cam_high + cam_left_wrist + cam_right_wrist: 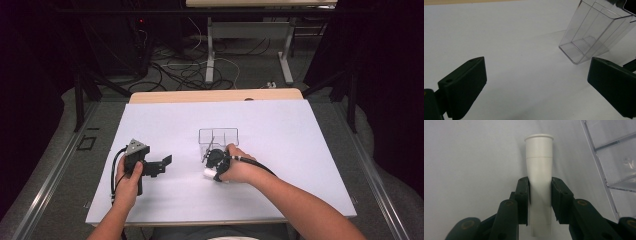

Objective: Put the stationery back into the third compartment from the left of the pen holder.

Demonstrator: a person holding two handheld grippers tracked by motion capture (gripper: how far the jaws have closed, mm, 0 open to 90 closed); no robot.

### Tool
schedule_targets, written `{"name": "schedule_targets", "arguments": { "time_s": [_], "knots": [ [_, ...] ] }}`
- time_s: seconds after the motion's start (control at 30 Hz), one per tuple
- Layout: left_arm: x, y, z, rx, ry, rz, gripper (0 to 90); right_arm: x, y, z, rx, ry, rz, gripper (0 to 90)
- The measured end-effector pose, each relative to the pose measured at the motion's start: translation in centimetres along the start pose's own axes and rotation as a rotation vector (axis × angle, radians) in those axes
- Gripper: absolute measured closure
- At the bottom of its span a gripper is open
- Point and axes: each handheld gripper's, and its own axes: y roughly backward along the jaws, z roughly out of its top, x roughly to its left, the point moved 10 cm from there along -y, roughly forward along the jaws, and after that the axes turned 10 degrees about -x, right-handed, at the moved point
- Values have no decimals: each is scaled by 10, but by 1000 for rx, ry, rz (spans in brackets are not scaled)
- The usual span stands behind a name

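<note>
Between the right gripper (540, 195) jaws, pinched: a white tube (539, 170), long axis pointing straight ahead, flared end away; left gripper (536, 87) spread wide beside clear bin (594, 32)

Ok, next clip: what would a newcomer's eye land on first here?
Probably the white tube clamped between the right gripper's black jaws, near the middle of the white table. Next, the clear divided container standing just beyond that hand. The left gripper rests open at the left, holding nothing.
</note>
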Motion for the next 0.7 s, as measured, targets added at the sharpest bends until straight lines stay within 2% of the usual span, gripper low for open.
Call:
{"name": "schedule_targets", "arguments": {
  "time_s": [0.43, 0.5, 0.7],
  "knots": [
    [-1, 0, 0, 0, 4, -1, 23, 0, 0, 0, -1, 14, -2, 695],
    [-1, 0, 0, -1, 5, -3, 23, 0, 0, 0, -2, -9, -7, 695],
    [-1, -1, 0, 0, 7, -3, 23, 0, 1, 1, -12, -16, 5, 695]
  ]
}}
